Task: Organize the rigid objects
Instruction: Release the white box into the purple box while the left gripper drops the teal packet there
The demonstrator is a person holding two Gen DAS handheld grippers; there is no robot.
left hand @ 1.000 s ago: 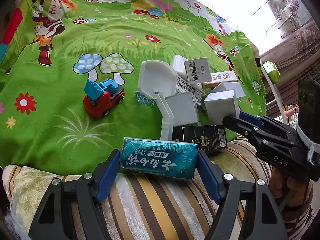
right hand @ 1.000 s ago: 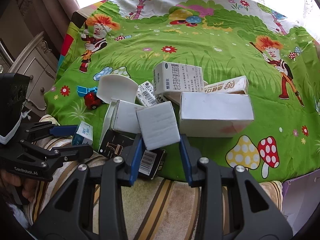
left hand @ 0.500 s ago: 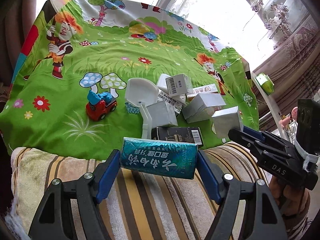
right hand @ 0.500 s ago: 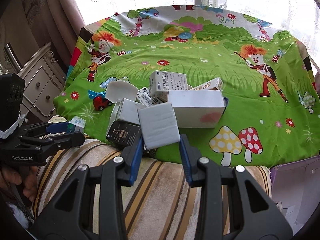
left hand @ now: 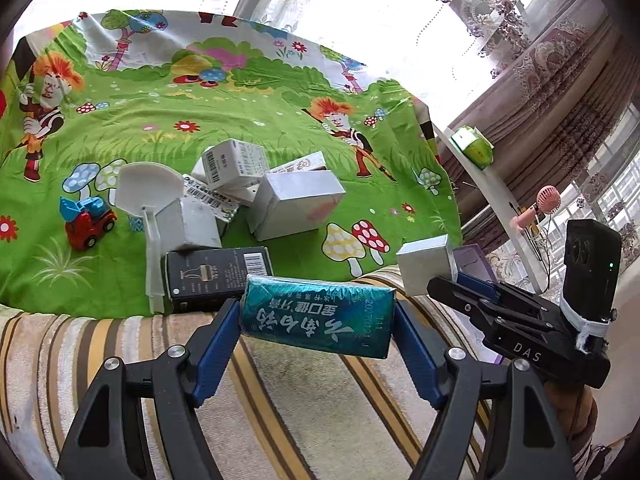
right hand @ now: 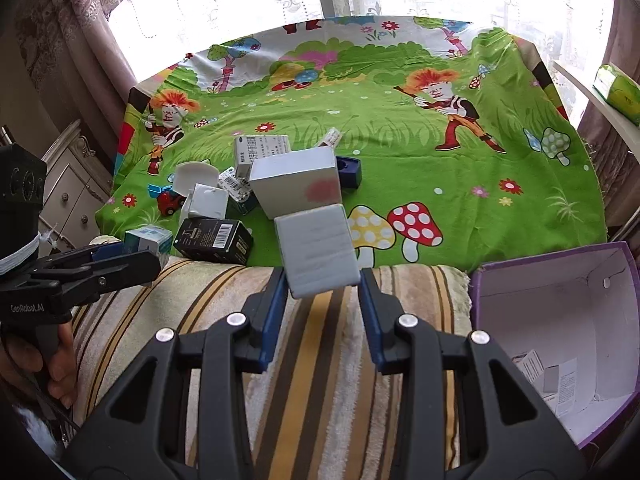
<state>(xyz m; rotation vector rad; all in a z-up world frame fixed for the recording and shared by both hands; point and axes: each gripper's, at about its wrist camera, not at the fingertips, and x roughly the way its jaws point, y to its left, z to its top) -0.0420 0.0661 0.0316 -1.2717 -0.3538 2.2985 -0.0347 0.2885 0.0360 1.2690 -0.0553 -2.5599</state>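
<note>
My left gripper (left hand: 318,320) is shut on a teal box (left hand: 316,322) with white print, held above the striped towel (left hand: 280,400). My right gripper (right hand: 322,280) is shut on a small grey-white box (right hand: 316,250), which also shows in the left wrist view (left hand: 426,264). A pile of boxes lies on the green cartoon cloth (right hand: 400,120): a large white box (right hand: 298,186), a black box (right hand: 214,240), a labelled white box (right hand: 260,152). A white scoop (left hand: 148,192) and a red and blue toy truck (left hand: 86,220) lie at the pile's left.
An open purple box (right hand: 560,320) with white lining holds some paper slips at the right, beside the towel. A dark blue item (right hand: 348,170) lies behind the large white box. A green pack (right hand: 618,92) sits on a white ledge. A white cabinet (right hand: 72,196) stands at the left.
Both grippers have pulled back and up from the pile with their boxes. The right gripper has swung to the right, bringing the purple box into view.
</note>
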